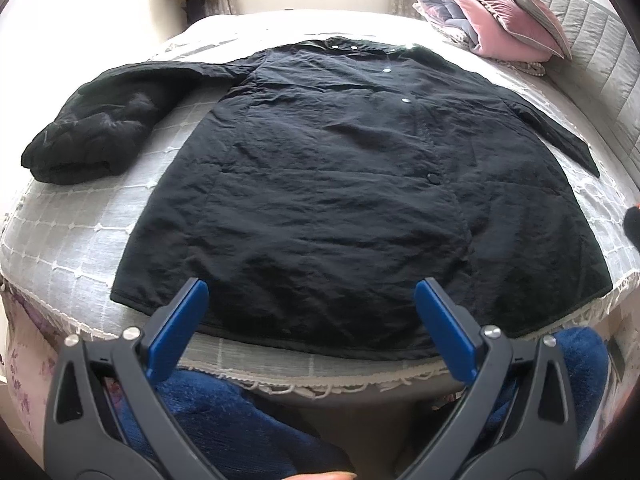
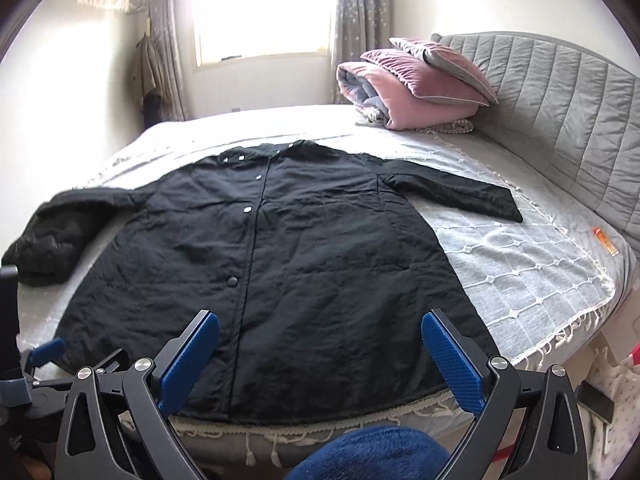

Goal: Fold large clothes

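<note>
Flat across the bed [image 2: 520, 264] lies a long black coat [image 1: 340, 200], front side up, its snap-button placket running from collar to hem. Its collar points toward the window [image 2: 260, 12] and its hem sits at the near edge of the bed, just above the fringed border of the grey quilted bedspread [image 1: 80, 248]. One sleeve [image 2: 460, 192] stretches out flat toward the padded grey headboard [image 2: 560, 112]; the other sleeve [image 1: 88, 136] is bunched and crumpled on the opposite side. Pink and grey folded bedding and pillows [image 2: 412, 84] are stacked at the head of the bed, well apart from the coat.

Both pairs of tongs hover over the hem, grasping nothing. The left tongs [image 1: 312, 320] are spread wide, blue pads apart, above the middle of the hem. The right tongs [image 2: 320, 352] are likewise released, over the hem near the placket. Blue fleece-clad legs [image 2: 372, 456] show below the bed edge.
</note>
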`<action>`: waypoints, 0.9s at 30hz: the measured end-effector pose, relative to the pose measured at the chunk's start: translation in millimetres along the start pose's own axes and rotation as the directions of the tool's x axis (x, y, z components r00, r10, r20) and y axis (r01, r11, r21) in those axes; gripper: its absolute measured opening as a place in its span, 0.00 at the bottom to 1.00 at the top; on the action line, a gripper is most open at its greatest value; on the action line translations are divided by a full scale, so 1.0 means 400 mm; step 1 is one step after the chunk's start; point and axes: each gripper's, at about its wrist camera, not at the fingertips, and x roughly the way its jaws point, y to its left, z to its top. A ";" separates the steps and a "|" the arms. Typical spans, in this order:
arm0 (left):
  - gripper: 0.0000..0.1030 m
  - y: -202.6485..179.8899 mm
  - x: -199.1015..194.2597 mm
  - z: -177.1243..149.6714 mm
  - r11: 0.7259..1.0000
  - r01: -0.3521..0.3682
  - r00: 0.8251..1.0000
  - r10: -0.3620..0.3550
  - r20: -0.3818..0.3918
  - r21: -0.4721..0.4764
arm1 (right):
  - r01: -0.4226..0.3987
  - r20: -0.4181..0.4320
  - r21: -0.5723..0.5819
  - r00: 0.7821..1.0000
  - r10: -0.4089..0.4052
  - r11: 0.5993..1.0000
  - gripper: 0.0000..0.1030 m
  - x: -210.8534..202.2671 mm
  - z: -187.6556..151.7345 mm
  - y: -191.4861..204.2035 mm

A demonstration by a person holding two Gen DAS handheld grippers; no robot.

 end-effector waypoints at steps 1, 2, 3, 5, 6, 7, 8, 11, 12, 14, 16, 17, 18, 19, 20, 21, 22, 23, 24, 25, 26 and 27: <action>1.00 0.006 0.002 0.000 1.000 0.010 1.000 -0.010 0.008 -0.013 | -0.004 0.005 0.008 1.000 0.004 1.000 0.99 -0.002 0.002 -0.004; 1.00 0.012 0.001 0.001 1.000 0.002 1.000 -0.002 0.006 -0.013 | -0.008 0.015 0.016 1.000 0.007 1.000 0.99 -0.008 0.004 -0.007; 1.00 0.017 0.001 0.002 1.000 -0.001 1.000 0.001 0.005 -0.016 | -0.005 0.024 0.018 1.000 0.005 1.000 0.99 -0.014 0.006 -0.009; 1.00 0.029 0.001 0.004 1.000 -0.004 1.000 0.004 0.006 -0.020 | -0.007 0.072 0.023 0.997 0.006 1.000 0.99 -0.037 0.013 -0.014; 1.00 0.036 0.002 0.006 1.000 -0.004 1.000 0.005 0.006 -0.024 | -0.006 0.097 0.021 0.995 0.004 1.000 0.99 -0.048 0.012 -0.014; 1.00 0.043 0.004 0.008 1.000 -0.007 1.000 0.007 0.007 -0.030 | -0.005 0.134 0.017 0.991 0.003 1.000 1.00 -0.060 0.013 -0.016; 1.00 0.050 0.006 0.010 0.999 -0.013 1.000 0.013 0.005 -0.032 | -0.009 0.161 0.015 0.987 0.007 1.000 1.00 -0.063 0.013 -0.017; 1.00 0.072 0.010 0.014 0.998 -0.026 1.000 0.026 0.001 -0.050 | -0.073 0.093 -0.016 0.993 0.074 0.997 1.00 -0.009 0.003 -0.025; 1.00 0.080 0.014 0.015 0.998 -0.021 1.000 0.021 0.000 -0.058 | -0.074 0.056 -0.019 0.996 0.075 0.997 1.00 0.008 0.001 -0.026; 1.00 0.094 0.023 0.016 0.998 -0.023 1.000 0.022 -0.005 -0.066 | -0.034 -0.007 -0.012 0.999 0.034 0.999 1.00 0.051 -0.011 -0.041; 1.00 0.110 0.039 0.018 0.997 -0.029 0.999 0.028 -0.019 -0.068 | -0.009 -0.023 0.003 1.000 0.009 1.000 1.00 0.068 -0.018 -0.065; 1.00 0.117 0.049 0.020 0.997 -0.022 0.999 0.020 -0.027 -0.076 | 0.000 -0.035 0.015 0.999 0.001 1.000 1.00 0.075 -0.018 -0.078; 1.00 0.129 0.059 0.022 0.996 -0.028 0.999 0.025 -0.037 -0.085 | 0.005 -0.047 0.028 0.999 -0.003 1.000 1.00 0.082 -0.017 -0.093; 1.00 0.140 0.063 0.024 0.996 -0.035 0.999 0.032 -0.036 -0.087 | 0.010 -0.059 0.032 0.998 -0.008 0.999 1.00 0.087 -0.019 -0.105; 1.00 0.151 0.071 0.025 0.995 -0.039 0.999 0.036 -0.041 -0.091 | 0.018 -0.074 0.032 0.997 -0.015 0.999 1.00 0.095 -0.020 -0.117; 1.00 0.162 0.076 0.026 0.995 -0.044 0.998 0.040 -0.044 -0.092 | 0.024 -0.081 0.031 0.996 -0.021 0.999 1.00 0.097 -0.024 -0.127; 1.00 0.173 0.082 0.027 0.995 -0.047 0.998 0.043 -0.046 -0.091 | 0.044 -0.093 0.023 0.995 -0.042 0.999 1.00 0.104 -0.026 -0.141; 1.00 0.192 0.088 0.028 0.995 -0.053 0.998 0.049 -0.047 -0.088 | 0.063 -0.100 0.019 0.993 -0.061 0.998 1.00 0.108 -0.030 -0.158; 1.00 0.210 0.093 0.029 0.994 -0.057 0.997 0.052 -0.050 -0.093 | 0.081 -0.107 0.017 0.991 -0.079 0.997 1.00 0.112 -0.036 -0.175; 1.00 0.241 0.103 0.030 0.992 -0.060 0.997 0.054 -0.060 -0.111 | 0.093 -0.116 0.016 0.989 -0.091 0.996 1.00 0.118 -0.041 -0.189; 1.00 0.276 0.116 0.032 0.988 -0.061 0.996 0.050 -0.075 -0.139 | 0.100 -0.136 0.019 0.986 -0.097 0.995 1.00 0.129 -0.046 -0.212; 1.00 0.308 0.128 0.033 0.984 -0.065 0.995 0.050 -0.089 -0.167 | 0.100 -0.152 0.023 0.984 -0.096 0.995 1.00 0.138 -0.050 -0.231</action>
